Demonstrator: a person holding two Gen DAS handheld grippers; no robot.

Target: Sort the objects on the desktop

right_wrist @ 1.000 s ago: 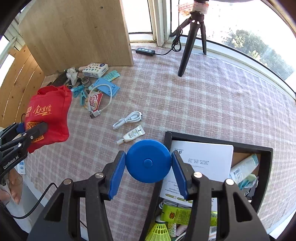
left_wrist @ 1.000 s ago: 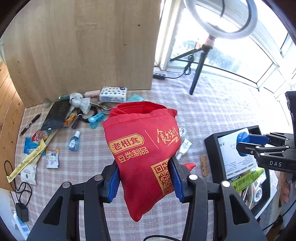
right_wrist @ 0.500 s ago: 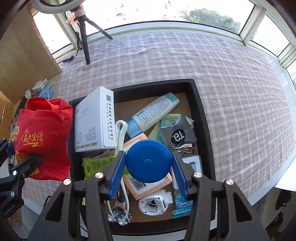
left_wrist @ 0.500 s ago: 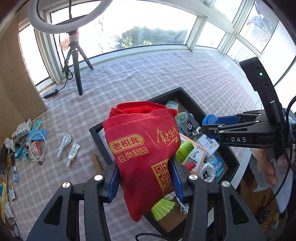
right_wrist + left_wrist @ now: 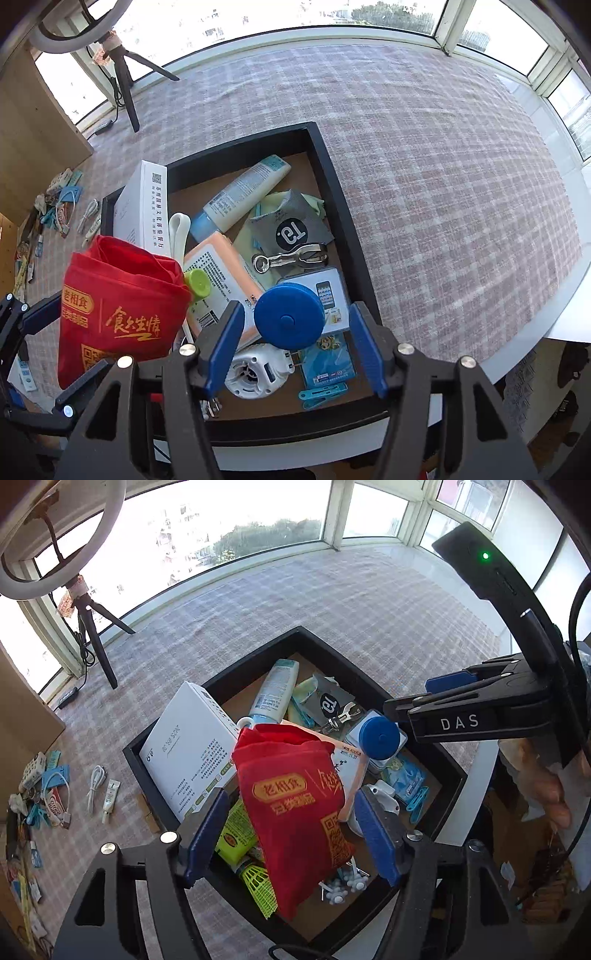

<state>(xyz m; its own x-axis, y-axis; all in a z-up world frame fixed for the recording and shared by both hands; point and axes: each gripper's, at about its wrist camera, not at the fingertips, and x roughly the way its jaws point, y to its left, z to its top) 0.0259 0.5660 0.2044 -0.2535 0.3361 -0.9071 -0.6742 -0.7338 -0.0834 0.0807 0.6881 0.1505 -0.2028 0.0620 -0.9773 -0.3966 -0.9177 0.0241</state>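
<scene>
A black tray (image 5: 149, 779) (image 5: 334, 184) holds a white box (image 5: 184, 746), a lotion tube (image 5: 245, 192), a peach pack (image 5: 218, 273) and several small items. My left gripper (image 5: 291, 830) is open above the tray, and a red pouch (image 5: 295, 805) (image 5: 118, 306) is loose between its spread fingers, dropping into the tray. My right gripper (image 5: 295, 343) is open too, and a round blue tape measure (image 5: 290, 319) (image 5: 378, 736) sits free between its fingers over the tray.
Loose items lie on the checked cloth at the far left: a white cable (image 5: 96, 782), a small tube (image 5: 110, 799), blue cards (image 5: 55, 775). A ring light tripod (image 5: 94, 642) stands at the back. The table edge (image 5: 554, 317) is near the tray's right side.
Both grippers have opened over the tray. The red pouch and the blue tape measure are let go and sit lower.
</scene>
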